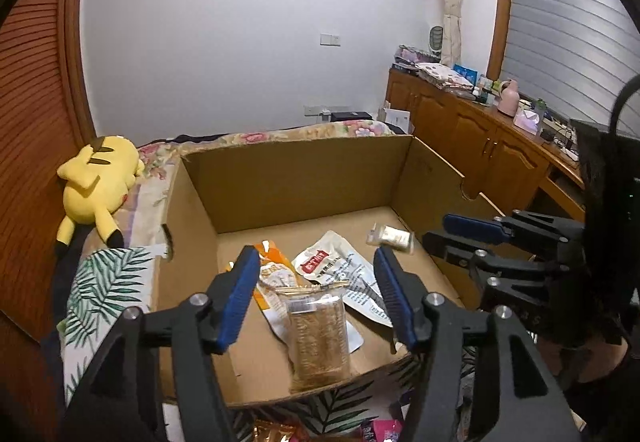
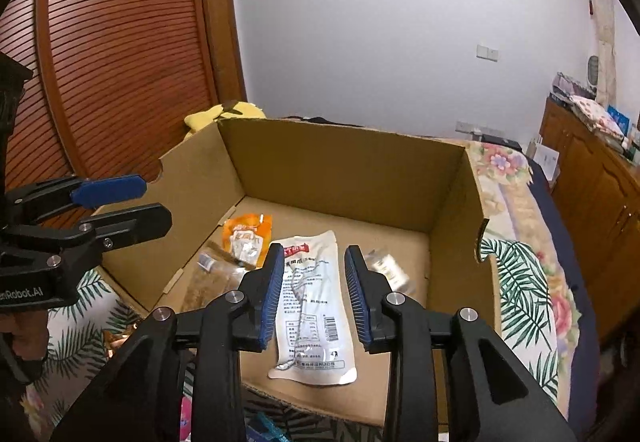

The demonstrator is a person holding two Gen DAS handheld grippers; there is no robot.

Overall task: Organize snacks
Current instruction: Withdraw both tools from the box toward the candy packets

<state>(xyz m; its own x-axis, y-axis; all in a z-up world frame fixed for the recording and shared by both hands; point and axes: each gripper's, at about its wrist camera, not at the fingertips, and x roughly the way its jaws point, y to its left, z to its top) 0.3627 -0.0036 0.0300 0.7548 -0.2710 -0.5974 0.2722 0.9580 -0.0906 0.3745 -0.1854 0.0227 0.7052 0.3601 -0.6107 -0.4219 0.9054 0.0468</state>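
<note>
One cardboard box stood open on the bed. Four snack packs lay on its floor: one orange pouch, one white pouch, one clear pack of brown snacks at the near wall, and one small pack, blurred, near the right wall. Two grippers hung over the near edge. The left gripper had its jaws released, gripping nothing. The right gripper had narrower jaws, also empty. One yellow plush lay beside the box.

Home bedroom: floral bedspread, plush toy, wooden cabinets.
</note>
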